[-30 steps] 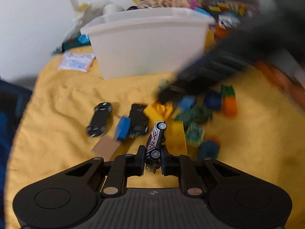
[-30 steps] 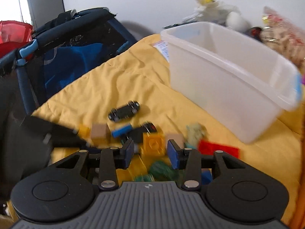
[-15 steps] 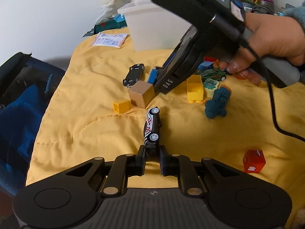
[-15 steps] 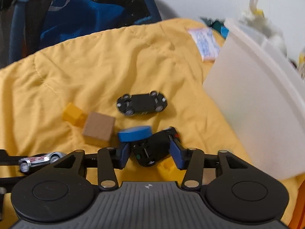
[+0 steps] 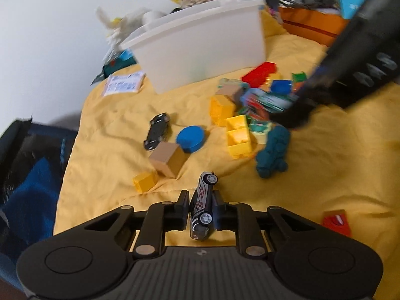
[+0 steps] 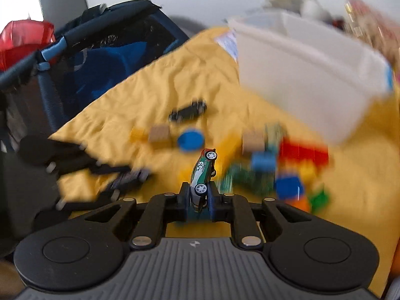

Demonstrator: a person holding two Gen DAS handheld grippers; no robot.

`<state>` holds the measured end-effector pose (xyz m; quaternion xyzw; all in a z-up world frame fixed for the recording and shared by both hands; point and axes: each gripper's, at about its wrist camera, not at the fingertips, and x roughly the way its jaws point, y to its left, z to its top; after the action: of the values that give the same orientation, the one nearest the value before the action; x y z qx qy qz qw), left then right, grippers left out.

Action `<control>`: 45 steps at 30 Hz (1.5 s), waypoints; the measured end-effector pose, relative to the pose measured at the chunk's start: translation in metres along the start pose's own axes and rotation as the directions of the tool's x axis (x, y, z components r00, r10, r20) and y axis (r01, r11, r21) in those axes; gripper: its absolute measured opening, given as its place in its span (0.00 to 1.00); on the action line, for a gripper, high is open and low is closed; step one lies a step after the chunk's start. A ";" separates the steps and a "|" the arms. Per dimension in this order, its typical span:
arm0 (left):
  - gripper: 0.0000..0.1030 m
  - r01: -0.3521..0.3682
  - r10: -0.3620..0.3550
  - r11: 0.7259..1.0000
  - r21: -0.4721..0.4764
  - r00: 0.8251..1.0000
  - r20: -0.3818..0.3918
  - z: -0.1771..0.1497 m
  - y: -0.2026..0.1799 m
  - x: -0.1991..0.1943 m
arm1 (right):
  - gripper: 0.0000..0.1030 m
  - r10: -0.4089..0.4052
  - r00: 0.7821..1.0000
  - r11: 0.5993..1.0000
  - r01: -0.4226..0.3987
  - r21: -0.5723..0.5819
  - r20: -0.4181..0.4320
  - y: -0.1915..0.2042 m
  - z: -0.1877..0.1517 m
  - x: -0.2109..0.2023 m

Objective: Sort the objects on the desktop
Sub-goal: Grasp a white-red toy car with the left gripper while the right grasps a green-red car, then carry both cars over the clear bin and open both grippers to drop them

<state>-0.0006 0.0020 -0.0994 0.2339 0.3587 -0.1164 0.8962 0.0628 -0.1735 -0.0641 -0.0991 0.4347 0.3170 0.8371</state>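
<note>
My left gripper (image 5: 200, 207) is shut on a grey toy car with a red-checked side (image 5: 203, 200), held above the yellow cloth (image 5: 112, 130). My right gripper (image 6: 198, 195) is shut on a green and white toy car marked 59 (image 6: 203, 172), also lifted off the cloth. A black toy car (image 5: 157, 131) lies on the cloth; it also shows in the right wrist view (image 6: 188, 110). The white plastic bin (image 5: 200, 42) stands at the back, seen too in the right wrist view (image 6: 307, 75). The right gripper body (image 5: 350, 57) shows at the upper right of the left view.
A blue disc (image 5: 190, 138), a tan cube (image 5: 168, 158), yellow bricks (image 5: 238, 137), a teal figure (image 5: 272, 152) and a pile of coloured bricks (image 5: 265, 85) lie on the cloth. A red block (image 5: 336, 221) sits right. A dark blue fabric crate (image 6: 87, 50) stands left.
My right gripper closed on the green car that lay between its fingers and lifted it. My left gripper still holds the grey car and has swung to face the bin.
</note>
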 end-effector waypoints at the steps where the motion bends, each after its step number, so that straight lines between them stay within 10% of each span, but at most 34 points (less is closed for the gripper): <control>1: 0.21 0.008 -0.008 1.000 0.014 1.000 0.003 0.000 -0.004 -0.002 | 0.16 0.005 1.000 1.000 -0.005 0.024 -0.015 -0.003 -0.008 -0.003; 13: 0.40 0.087 -0.090 0.982 0.167 0.996 0.009 0.000 -0.050 -0.022 | 0.23 0.094 0.993 0.928 -0.063 0.367 -0.067 -0.044 -0.062 -0.001; 27: 0.43 0.102 -0.109 0.981 -0.164 0.993 -0.034 -0.002 -0.013 -0.014 | 0.53 -0.147 0.989 0.988 0.148 -0.046 0.025 -0.009 -0.048 -0.011; 45: 0.32 0.087 -0.108 0.943 -0.322 0.993 -0.048 0.003 -0.008 -0.015 | 0.32 -0.125 0.992 0.989 0.123 -0.080 -0.020 -0.006 -0.057 0.016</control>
<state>-0.0130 -0.0058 -0.0898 0.0716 0.4128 -0.0936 0.9032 0.0353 -0.1961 -0.1111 -0.1626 0.4256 0.2800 0.8450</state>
